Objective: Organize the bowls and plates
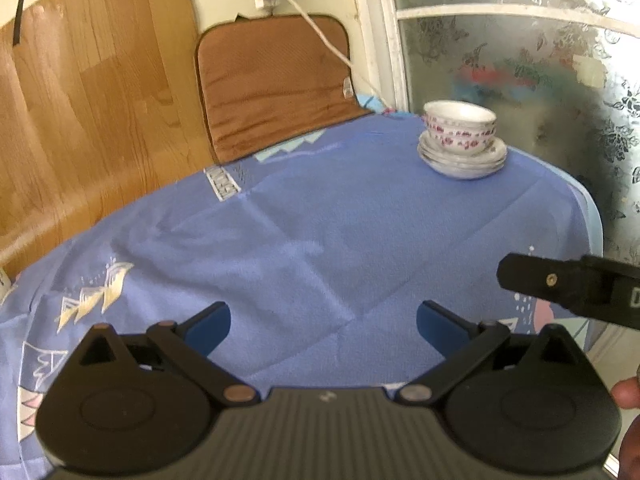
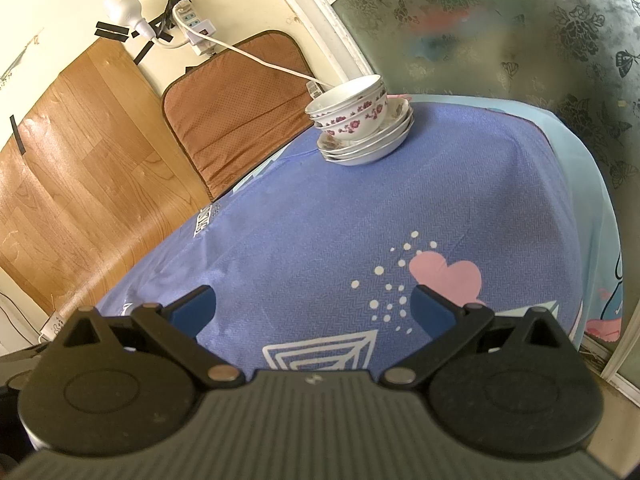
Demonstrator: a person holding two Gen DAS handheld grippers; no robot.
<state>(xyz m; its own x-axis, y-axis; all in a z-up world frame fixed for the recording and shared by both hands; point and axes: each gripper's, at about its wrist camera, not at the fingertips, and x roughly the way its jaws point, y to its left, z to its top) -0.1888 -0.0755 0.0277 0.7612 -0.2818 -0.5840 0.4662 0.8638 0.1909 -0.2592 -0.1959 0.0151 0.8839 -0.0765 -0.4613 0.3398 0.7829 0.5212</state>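
- Presently, the left claw (image 1: 323, 322) stands released, its blue-padded fingers (image 1: 210, 326) spread wide over the blue patterned cloth (image 1: 320, 232) that covers the bench, gripping nothing.
- Right claw (image 2: 313, 307) likewise released, jaws wide apart above the same cloth, nothing between them; a pink heart print (image 2: 448, 274) lies just beyond its right finger.
- Part of the right claw's black body (image 1: 568, 286) enters the left wrist view from the right edge, beside and apart from the left claw.
- A person's fingers (image 1: 628, 394) show at the lower right edge of the left wrist view.
- Stacked floral bowls (image 2: 352, 108) sit nested on a pile of white plates (image 2: 368, 140) at the far corner of the bench, well apart from both claws. The bowls carry a red-purple flower pattern. Exact count of bowls and plates cannot be told.
- In the left wrist view the same bowls (image 1: 460, 126) and plates (image 1: 462, 158) stand upright near the frosted floral glass panel (image 1: 540, 80).
- A brown cushioned pad (image 2: 236, 108) leans against the wall behind the bench.
- A white power strip (image 2: 196, 28) with cable hangs on the wall above the pad.
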